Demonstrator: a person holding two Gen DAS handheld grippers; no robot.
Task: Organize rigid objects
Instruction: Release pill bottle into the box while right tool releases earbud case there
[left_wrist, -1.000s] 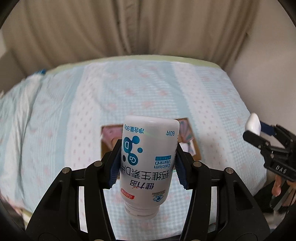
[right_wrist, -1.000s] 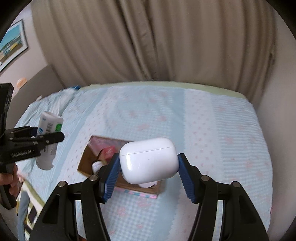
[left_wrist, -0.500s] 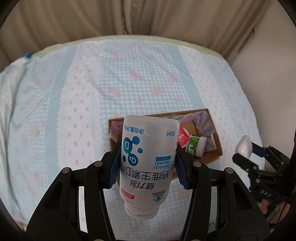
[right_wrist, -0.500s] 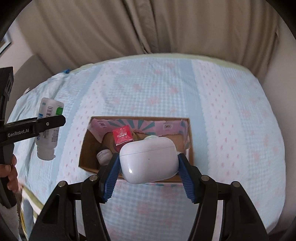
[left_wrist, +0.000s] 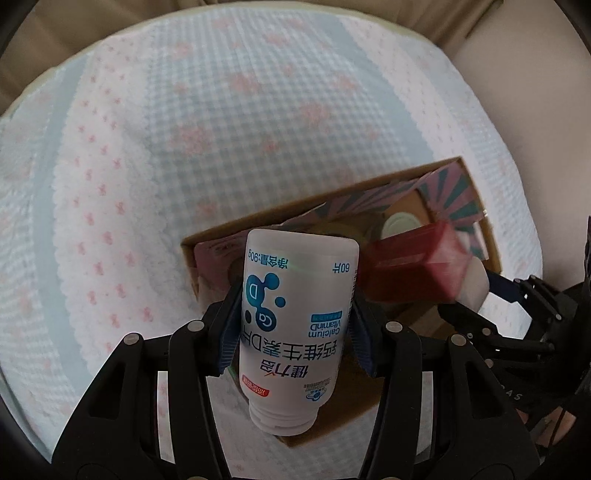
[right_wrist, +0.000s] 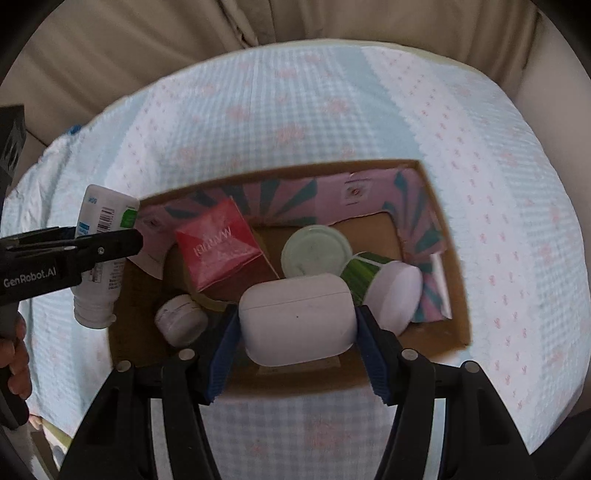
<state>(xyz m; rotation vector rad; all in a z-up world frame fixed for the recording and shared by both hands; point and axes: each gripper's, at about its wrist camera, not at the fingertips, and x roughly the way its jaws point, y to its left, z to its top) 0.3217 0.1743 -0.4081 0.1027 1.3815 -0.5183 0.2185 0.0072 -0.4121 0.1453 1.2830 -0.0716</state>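
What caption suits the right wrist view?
Right tool holds white earbud case over cardboard box of small items on bed.

Quick count from where I'm holding things: one open cardboard box (right_wrist: 448, 295) with a pink-and-teal lining, right under my tools. Inside it, one red carton (right_wrist: 221, 247), one round pale-green lid (right_wrist: 316, 251), one green-and-white jar (right_wrist: 388, 291) on its side, one small white jar (right_wrist: 181, 319). Then one white vitamin bottle (left_wrist: 295, 314) between my left fingers and one white earbud case (right_wrist: 297, 317) between my right ones. Two grippers total.
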